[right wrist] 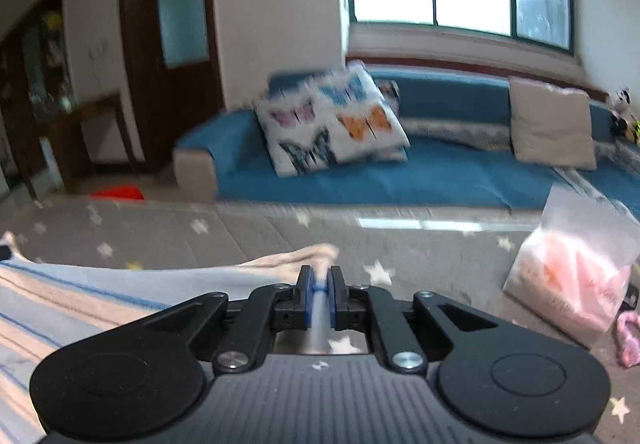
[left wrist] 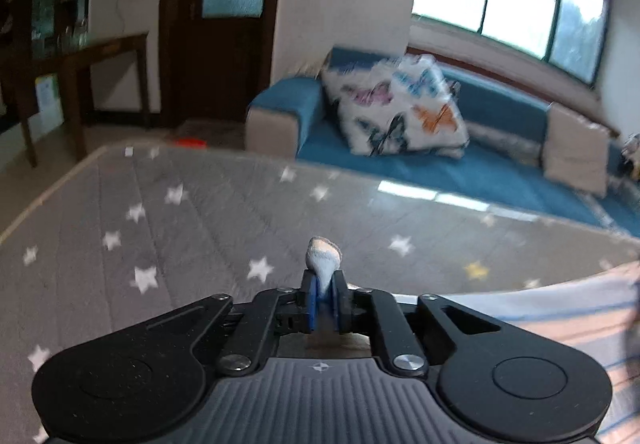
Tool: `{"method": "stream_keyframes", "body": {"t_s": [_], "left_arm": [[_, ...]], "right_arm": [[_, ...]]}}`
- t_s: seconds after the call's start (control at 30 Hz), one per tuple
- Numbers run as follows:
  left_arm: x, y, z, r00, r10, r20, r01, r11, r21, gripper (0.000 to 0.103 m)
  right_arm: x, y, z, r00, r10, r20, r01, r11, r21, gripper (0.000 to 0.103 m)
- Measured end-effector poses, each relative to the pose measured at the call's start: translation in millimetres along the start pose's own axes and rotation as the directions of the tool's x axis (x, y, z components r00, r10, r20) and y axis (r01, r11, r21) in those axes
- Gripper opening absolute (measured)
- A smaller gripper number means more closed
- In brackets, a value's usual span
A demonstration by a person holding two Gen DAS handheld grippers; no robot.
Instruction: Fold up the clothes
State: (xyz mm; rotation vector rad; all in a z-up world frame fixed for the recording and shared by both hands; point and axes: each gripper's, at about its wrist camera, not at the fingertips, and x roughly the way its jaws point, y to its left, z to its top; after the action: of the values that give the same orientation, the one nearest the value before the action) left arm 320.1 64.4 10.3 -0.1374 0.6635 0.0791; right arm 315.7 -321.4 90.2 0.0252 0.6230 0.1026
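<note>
Right wrist, plastic bag [right wrist: 576,276] holding pink items

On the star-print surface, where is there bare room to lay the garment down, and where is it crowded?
Bare: the star-print mat ahead and left of the left gripper, up to its far edge by the sofa. Crowded: right of the right gripper, with the plastic bag; the striped garment spans between the grippers.

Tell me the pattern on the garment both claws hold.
Pale peach and grey bands with thin blue stripes on the garment; right wrist view.
</note>
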Motion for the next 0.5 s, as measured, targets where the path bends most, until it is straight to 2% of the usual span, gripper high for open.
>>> {"method": "stream_keyframes", "body": {"t_s": [0.07, 0.13, 0.17, 0.2, 0.23, 0.37, 0.5], "left_arm": [[8.1, 4.1, -3.5, 0.999, 0.027, -0.023, -0.027, 1.000, 0.005, 0.018], [8.0, 8.8, -4.7, 0.999, 0.029, -0.026, -0.029, 1.000, 0.007, 0.044], [6.7, 11.0, -4.9, 0.999, 0.034, -0.023, -0.034, 0.999, 0.002, 0.056], [5.4, 12.3, -4.6, 0.999, 0.036, -0.013, -0.036, 0.999, 0.003, 0.056], [5.4, 13.0, -4.5, 0.999, 0.033, -0.015, -0.033, 0.999, 0.006, 0.057], [14.1, 12.0, -7.9, 0.997, 0.059, -0.056, -0.058, 0.998, 0.033, 0.060], [18.9, 14.2, -16.2, 0.990, 0.107, -0.095, -0.102, 0.994, 0.050, 0.066]], "right_arm": [[15.2, -1.5, -4.6, 0.998, -0.009, -0.064, 0.010, 1.000, 0.009, 0.009], [20.2, -1.3, -9.6, 0.996, -0.003, -0.086, 0.003, 1.000, -0.001, 0.010], [21.2, 0.1, -12.7, 0.996, 0.007, -0.093, -0.007, 1.000, -0.005, 0.018], [21.5, 0.4, -14.1, 0.996, 0.008, -0.094, -0.009, 1.000, -0.006, 0.030], [22.0, 1.4, -15.8, 0.995, 0.010, -0.095, -0.011, 1.000, -0.009, 0.034], [24.8, 4.0, -18.4, 0.995, 0.012, -0.102, -0.013, 1.000, -0.007, 0.036], [14.6, 13.4, -22.8, 0.993, 0.030, -0.111, -0.034, 0.999, -0.035, 0.050]]}}
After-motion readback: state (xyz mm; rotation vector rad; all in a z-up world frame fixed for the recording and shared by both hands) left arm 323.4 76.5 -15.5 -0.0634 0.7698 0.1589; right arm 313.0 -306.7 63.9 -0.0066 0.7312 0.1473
